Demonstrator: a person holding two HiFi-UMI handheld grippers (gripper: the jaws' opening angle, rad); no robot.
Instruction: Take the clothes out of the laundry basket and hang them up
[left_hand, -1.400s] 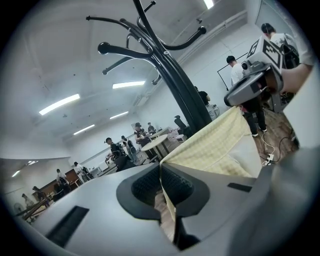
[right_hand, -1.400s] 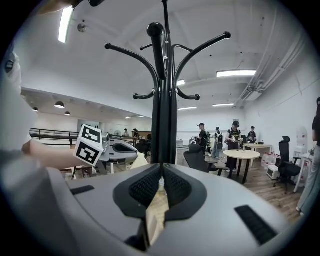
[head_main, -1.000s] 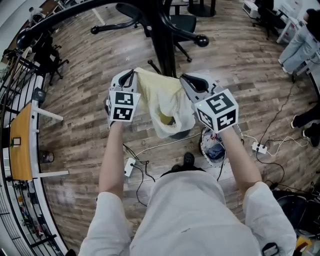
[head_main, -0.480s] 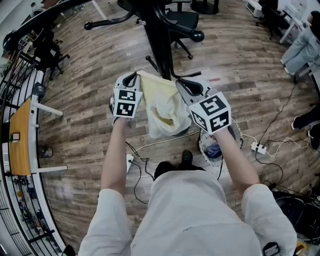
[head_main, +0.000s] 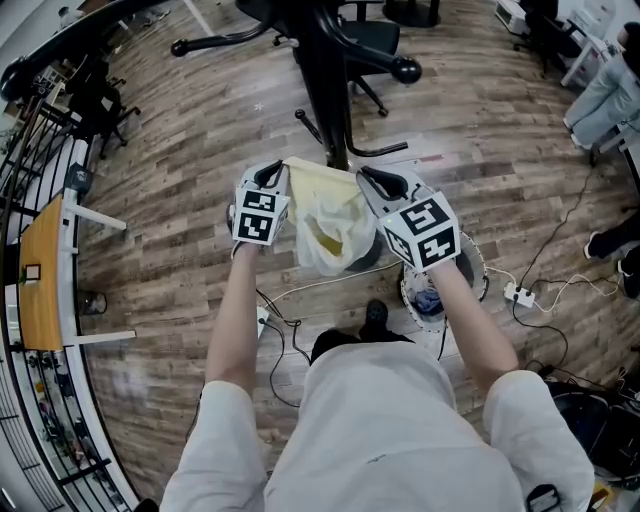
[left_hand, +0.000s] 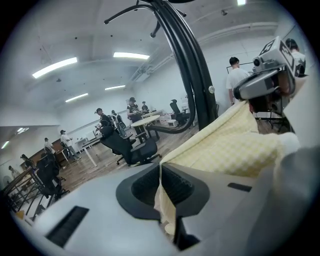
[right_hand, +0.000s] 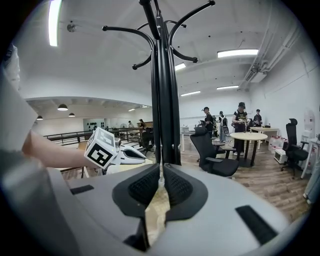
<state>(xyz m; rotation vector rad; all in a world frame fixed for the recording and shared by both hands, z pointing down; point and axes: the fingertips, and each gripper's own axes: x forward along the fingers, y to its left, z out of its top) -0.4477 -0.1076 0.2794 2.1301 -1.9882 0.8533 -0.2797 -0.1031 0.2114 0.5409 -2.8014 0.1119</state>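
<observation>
Pale yellow checked fabric garment (head_main: 330, 215) is out of the basket, held up in the air in front of the person. It spans both grippers and sags in the middle.

Left gripper (head_main: 278, 170): jaws clenched tight on one top edge. The left gripper view has the cloth pinched between the pads (left_hand: 172, 182), running off right toward the other gripper.

Right gripper (head_main: 370, 176): grasping the opposite edge, with a thin fold of garment between the pads (right_hand: 175, 187). Its jaws have just been opening slightly, but the pads are on the cloth.

Tall black metal coat stand (head_main: 325, 90) is just beyond the garment. Both grippers face it; its curved hooks show overhead in the right gripper view.

Round white laundry basket (head_main: 408, 292) sits on the wood-plank floor (head_main: 170, 230) by the person's feet, partly under the right forearm. Something blue is inside. The garment hangs left of it in the head view.
</observation>
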